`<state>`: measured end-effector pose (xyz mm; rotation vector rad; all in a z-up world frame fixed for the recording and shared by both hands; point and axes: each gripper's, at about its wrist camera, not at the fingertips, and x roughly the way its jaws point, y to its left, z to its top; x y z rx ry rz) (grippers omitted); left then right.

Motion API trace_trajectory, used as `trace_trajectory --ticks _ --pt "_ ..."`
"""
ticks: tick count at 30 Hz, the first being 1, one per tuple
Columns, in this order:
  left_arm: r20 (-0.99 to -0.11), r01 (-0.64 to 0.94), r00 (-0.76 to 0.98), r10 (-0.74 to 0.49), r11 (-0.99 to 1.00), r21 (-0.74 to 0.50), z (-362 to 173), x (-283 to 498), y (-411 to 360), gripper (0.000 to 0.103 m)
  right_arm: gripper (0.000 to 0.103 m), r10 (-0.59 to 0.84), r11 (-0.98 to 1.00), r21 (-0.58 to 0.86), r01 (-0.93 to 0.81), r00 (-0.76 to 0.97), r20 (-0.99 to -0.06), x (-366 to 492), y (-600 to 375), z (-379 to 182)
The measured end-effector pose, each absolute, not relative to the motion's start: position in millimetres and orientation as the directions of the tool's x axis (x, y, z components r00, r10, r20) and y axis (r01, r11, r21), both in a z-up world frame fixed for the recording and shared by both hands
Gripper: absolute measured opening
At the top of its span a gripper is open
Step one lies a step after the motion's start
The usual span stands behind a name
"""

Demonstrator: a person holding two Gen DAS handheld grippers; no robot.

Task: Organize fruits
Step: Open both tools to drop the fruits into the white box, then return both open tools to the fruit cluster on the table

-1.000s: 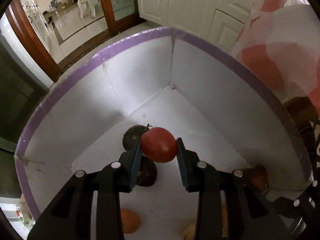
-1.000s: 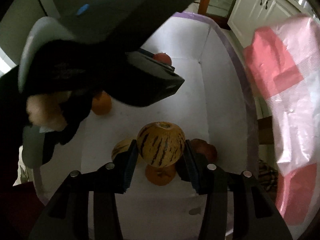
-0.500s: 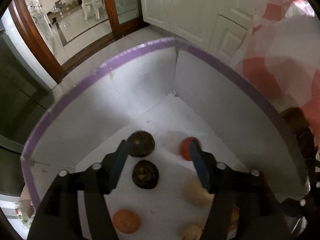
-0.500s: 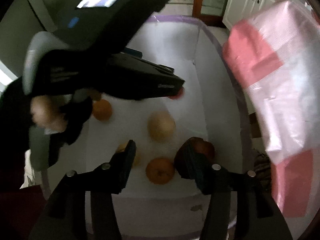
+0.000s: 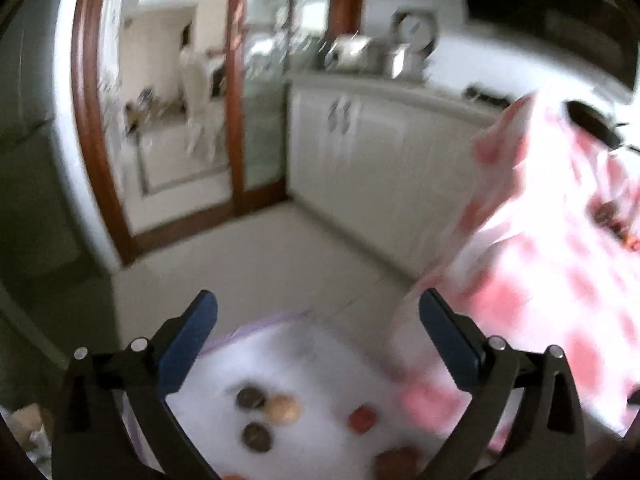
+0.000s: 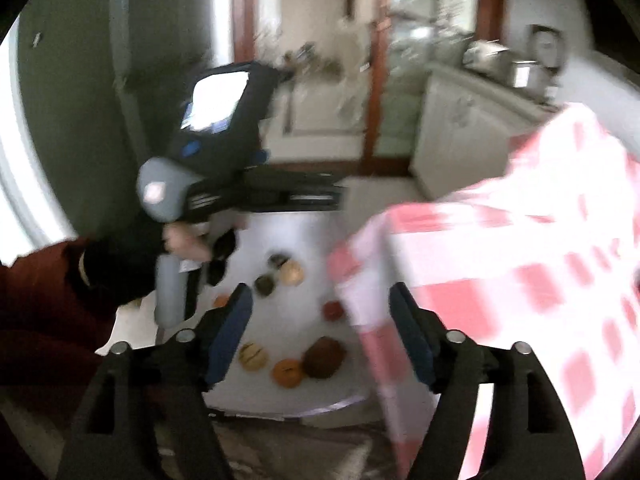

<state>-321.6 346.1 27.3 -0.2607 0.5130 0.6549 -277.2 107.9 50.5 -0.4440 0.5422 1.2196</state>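
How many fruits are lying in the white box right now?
8 visible: two dark ones and a tan one far; orange left; red right; striped melon, orange, brown one near. Others may hide behind the hand-held grippers.

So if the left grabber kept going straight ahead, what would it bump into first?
Nothing nearby. The open left gripper points over the white box at bare floor; the blur hides depth.

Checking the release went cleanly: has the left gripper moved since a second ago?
Yes. The left gripper has pulled up and away from the white box; the red fruit it held now lies small below its open jaws.
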Motion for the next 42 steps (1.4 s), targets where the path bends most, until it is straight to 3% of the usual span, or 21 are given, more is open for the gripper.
trace_trajectory --ticks 4,8,11,17,23,30,36,42 --pt "-0.458 -0.487 0.793 0.402 0.870 -0.081 74 -291 296 0.101 0.078 0.753 0.470 0.000 -0.883 0.401 -0.522 -238 35 70" --pt "-0.452 -0.314 0.858 0.245 0.946 -0.084 100 -241 234 0.101 0.085 0.693 0.650 0.082 -0.756 0.544 -0.474 -194 -38 75" --pt "-0.465 -0.177 0.881 0.092 0.974 -0.142 113 -188 184 0.101 0.087 0.622 0.758 0.166 -0.630 0.624 -0.472 -152 -85 68" --pt "-0.515 -0.081 0.857 -0.013 0.984 -0.159 104 -75 92 0.101 0.087 0.494 0.867 0.229 -0.443 0.698 -0.519 -75 -151 58" --pt "-0.601 -0.185 0.799 0.020 0.959 -0.214 68 46 48 0.101 0.087 0.417 0.908 0.242 -0.341 0.704 -0.574 -6 -195 45" --pt "-0.597 -0.269 0.802 0.029 0.909 -0.318 59 102 46 0.101 0.087 0.458 0.866 0.441 -0.235 0.726 -0.513 32 -240 22" --pt "-0.584 -0.301 0.812 0.004 0.860 -0.412 49 158 55 0.101 0.087 0.423 0.873 0.450 -0.187 0.747 -0.512 35 -254 12" --pt "-0.581 -0.282 0.813 0.015 0.884 -0.372 42 162 65 0.101 0.087 0.443 0.846 0.502 -0.179 0.760 -0.475 51 -254 14"
